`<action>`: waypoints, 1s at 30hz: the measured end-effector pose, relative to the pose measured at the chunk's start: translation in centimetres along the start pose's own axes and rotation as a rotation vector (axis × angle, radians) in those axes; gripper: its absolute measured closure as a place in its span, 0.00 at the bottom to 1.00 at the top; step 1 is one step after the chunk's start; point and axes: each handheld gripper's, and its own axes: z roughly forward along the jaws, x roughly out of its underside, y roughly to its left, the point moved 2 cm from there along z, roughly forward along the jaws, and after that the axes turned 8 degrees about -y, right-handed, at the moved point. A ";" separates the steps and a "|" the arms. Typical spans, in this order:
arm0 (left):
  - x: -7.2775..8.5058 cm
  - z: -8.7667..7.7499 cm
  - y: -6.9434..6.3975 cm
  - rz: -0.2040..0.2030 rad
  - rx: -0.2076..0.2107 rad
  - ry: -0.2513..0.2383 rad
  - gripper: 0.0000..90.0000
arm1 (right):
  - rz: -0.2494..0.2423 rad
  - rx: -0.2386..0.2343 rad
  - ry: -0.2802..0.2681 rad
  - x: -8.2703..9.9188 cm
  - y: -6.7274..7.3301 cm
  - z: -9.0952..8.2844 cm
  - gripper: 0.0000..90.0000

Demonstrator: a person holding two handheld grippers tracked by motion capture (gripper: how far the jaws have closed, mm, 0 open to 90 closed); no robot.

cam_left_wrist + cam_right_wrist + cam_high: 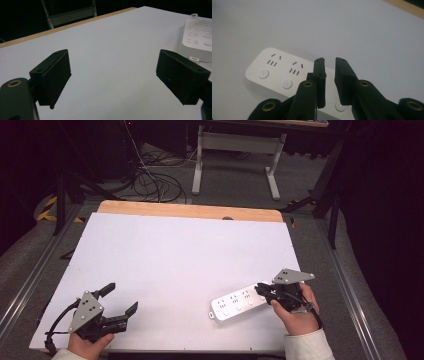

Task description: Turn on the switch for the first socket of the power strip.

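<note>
A white power strip (237, 302) with several sockets and round buttons lies flat on the white table top (175, 255), near the front right. My right gripper (261, 290) hovers over the strip's right end, pointing left along it. In the right gripper view its jaws (329, 60) stand a narrow gap apart above the power strip (274, 70), with nothing between them. My left gripper (121, 297) rests at the front left, wide open and empty. The left gripper view shows its open jaws (113, 72) and the power strip (197, 37) far off at the right edge.
The white sheet covers a wooden table whose bare edge (190, 210) shows at the back. Beyond it, cables (155, 185) lie on the grey floor beside a white desk frame (240, 150). Metal rails (345, 285) run along both sides.
</note>
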 end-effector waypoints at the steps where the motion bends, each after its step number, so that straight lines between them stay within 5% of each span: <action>1: 0.0 0.0 0.0 -0.001 0.001 -0.001 0.15 | -0.009 -0.005 -0.019 -0.1 0.1 -0.1 0.86; 7: 0.0 0.0 0.0 -0.006 0.000 -0.001 0.15 | -0.032 -0.041 -0.144 -0.7 0.5 -1.1 0.62; 8: 0.0 0.0 -0.1 -0.009 0.000 0.000 0.15 | 0.016 -0.042 -0.134 -0.6 0.6 -1.3 0.53; 12: 0.0 0.0 0.0 -0.006 -0.001 -0.001 0.15 | 0.005 -0.054 -0.174 -0.8 0.7 -1.7 0.47; 18: 0.0 -0.1 0.0 -0.013 0.001 -0.003 0.15 | 0.056 -0.132 -0.313 -0.8 1.4 -2.0 0.18; 30: -0.2 -0.5 -0.2 -0.001 -0.003 -0.013 0.14 | 0.032 -0.211 -0.405 1.3 2.4 -1.4 0.12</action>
